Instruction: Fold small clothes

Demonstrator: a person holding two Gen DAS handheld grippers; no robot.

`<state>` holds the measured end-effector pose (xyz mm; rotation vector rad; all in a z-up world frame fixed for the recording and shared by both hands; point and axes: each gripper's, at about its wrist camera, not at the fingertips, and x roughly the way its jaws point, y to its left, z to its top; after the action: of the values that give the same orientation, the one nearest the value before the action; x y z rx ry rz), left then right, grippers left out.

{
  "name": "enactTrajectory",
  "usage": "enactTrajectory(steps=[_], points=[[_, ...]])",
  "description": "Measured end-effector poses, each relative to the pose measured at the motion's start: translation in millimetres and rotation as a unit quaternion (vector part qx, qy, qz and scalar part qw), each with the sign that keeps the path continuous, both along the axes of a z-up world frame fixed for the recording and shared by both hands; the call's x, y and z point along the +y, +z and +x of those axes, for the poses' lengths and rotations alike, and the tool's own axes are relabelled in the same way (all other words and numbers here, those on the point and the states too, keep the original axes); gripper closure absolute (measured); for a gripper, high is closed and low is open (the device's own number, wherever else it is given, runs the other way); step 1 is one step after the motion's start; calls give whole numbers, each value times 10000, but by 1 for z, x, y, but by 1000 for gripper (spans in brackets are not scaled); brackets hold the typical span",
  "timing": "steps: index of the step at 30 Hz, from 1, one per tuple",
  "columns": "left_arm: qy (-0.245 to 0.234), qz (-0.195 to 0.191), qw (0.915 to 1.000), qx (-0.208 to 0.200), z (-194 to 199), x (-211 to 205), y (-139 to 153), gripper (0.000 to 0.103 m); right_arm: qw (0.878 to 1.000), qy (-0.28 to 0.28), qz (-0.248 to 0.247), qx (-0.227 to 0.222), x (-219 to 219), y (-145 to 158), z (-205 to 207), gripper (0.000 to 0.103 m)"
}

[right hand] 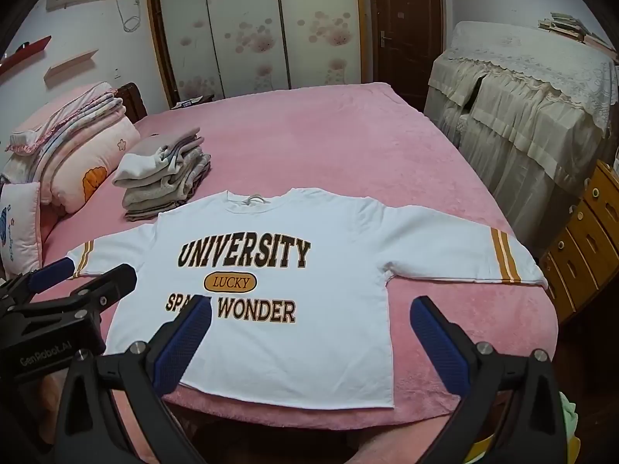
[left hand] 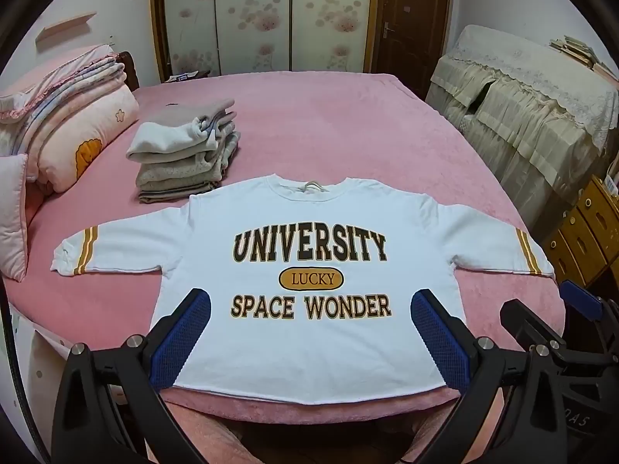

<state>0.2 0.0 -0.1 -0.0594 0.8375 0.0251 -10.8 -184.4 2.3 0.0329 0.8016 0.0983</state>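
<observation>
Both grippers, left gripper and right gripper, hover spread and empty above the white cotton printed sweatshirt lying flat on the pink plush bedspread; folding unstarted, sleeves at 3 and 9 o'clock need pinching inward.

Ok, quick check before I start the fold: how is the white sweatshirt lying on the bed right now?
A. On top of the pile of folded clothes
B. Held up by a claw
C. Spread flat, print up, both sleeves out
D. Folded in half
C: the white sweatshirt lies flat on the pink bed, lettering up, sleeves out to both sides; both claws hang open above it.
</observation>
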Motion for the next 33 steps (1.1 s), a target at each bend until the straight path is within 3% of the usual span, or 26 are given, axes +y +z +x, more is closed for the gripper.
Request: enactTrajectory(steps=[28,33], points=[[21,60,9997,218,13,-4,-8,0,9998,-179,-20,10,-10,5,11,0],[27,73,9996,253,17,-6,-8,0,9996,-166,88,207,-12,0,17,0]])
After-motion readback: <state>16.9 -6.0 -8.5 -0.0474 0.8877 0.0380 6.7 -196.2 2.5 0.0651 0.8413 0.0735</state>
